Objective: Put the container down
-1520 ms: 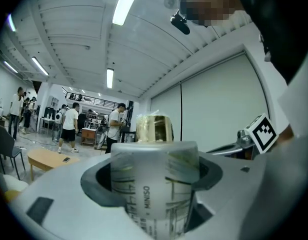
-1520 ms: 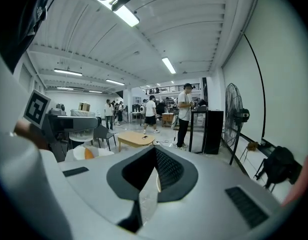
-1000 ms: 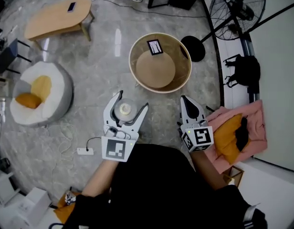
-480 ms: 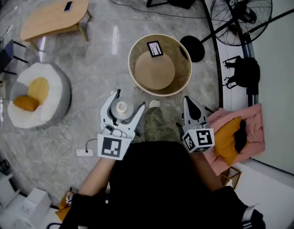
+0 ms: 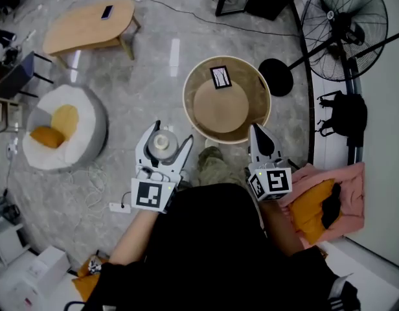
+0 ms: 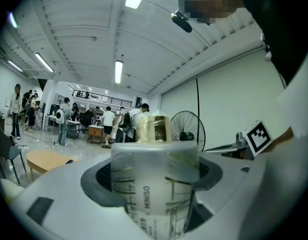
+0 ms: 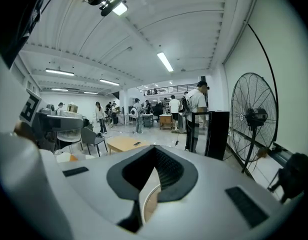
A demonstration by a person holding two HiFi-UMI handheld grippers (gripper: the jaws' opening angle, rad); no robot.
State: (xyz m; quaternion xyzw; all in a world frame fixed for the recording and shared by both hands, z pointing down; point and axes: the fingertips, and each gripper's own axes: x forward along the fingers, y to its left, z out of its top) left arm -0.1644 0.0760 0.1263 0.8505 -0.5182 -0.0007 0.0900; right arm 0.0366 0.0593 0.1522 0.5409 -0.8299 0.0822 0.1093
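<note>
1. The container (image 6: 155, 184), a frosted, printed bottle with a gold-coloured cap, stands upright between the jaws of your left gripper (image 5: 171, 133). The jaws are clamped on its body from both sides, and the cap rises clear above them.
2. In the head view you hold it in the air over the grey floor, near the left front of the round wooden table (image 5: 216, 109). It is not over the tabletop and rests on nothing.
3. Your right gripper (image 5: 258, 131) carries nothing. Its jaws are drawn together until the tips meet, with only a sliver of gap behind them, and it hovers at the near rim of the table on the right side.
4. The tabletop is bare wood apart from a small dark-framed card (image 5: 220, 76) at its far side, so most of the surface looks free.
5. As for progress, I judge that the setting-down itself has not begun, because you are only carrying the bottle. What is left is to bring it over a surface, lower it until the base sits flat, spread the left jaws and draw the gripper back. The round table looks the likeliest spot, though the task names none.
6. Farther out are a white beanbag (image 5: 63, 125) to your left, an oval low table (image 5: 89, 26) beyond it, a standing fan (image 5: 345, 21) at the upper right, and a pink cushion (image 5: 329, 199) beside your right arm.
</note>
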